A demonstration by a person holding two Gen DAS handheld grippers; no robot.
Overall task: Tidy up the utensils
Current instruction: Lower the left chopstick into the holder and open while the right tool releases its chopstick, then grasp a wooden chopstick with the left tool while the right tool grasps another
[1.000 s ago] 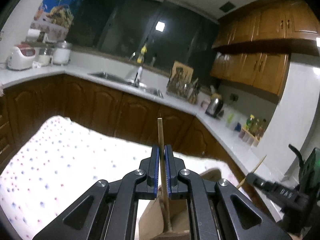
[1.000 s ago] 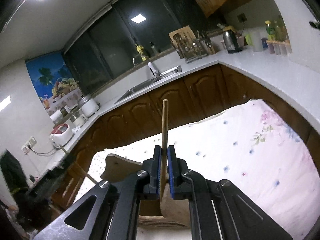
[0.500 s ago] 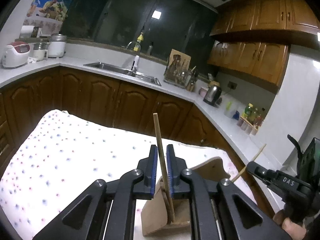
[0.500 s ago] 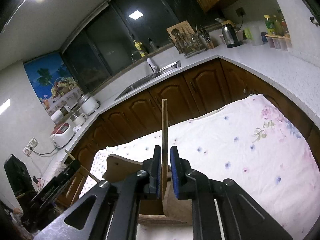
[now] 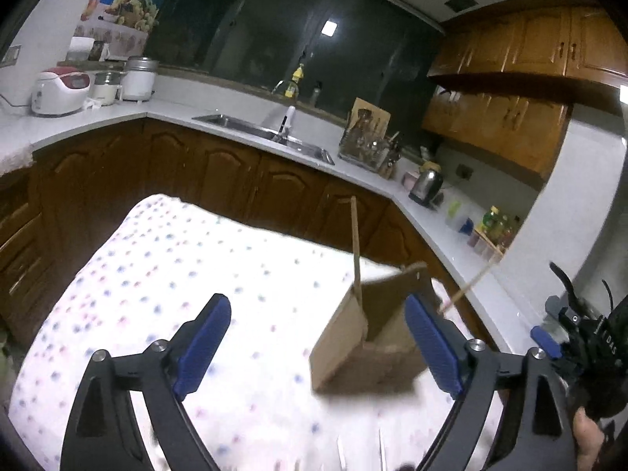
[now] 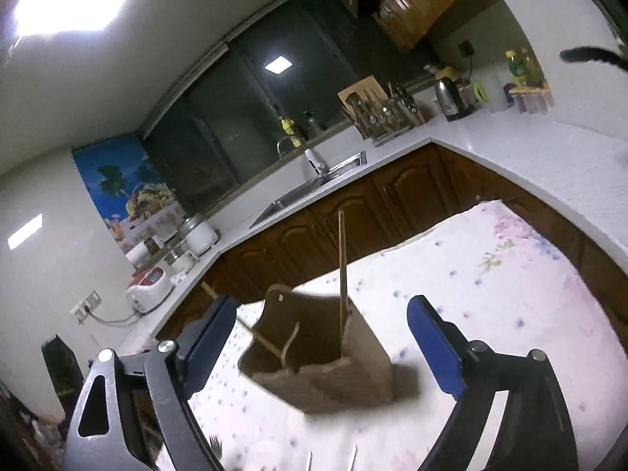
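Left tool (image 5: 318,347): jaws spread wide, nothing between them. Hovers above the tabletop (image 5: 157,274), holder just ahead and right of centre.
Right tool (image 6: 322,343): also wide open, empty. Holder sits right in front, between its fingers in view.
Holder (image 6: 314,357): brown wooden box w/ tall back panel, open top, standing on the dotted cloth. Open top = utensils drop in from above and stand up, easy to grab later.
Chopstick A (image 6: 342,271): stands near-upright in the holder, lower end inside, leaning on a wall, which is prob. why it doesn't fall.
Chopstick B (image 6: 239,320): slanted, one end inside the holder, other end poking out over the rim twd the left tool's side.
Other utensils: thin metal tips (image 6: 353,457) at bottom edge of right view, maybe fork tines; too blurred to say.
Task state: both sticks look delivered, both tools free for the next item.
Risk: slanted stick could tip out if the holder is bumped.
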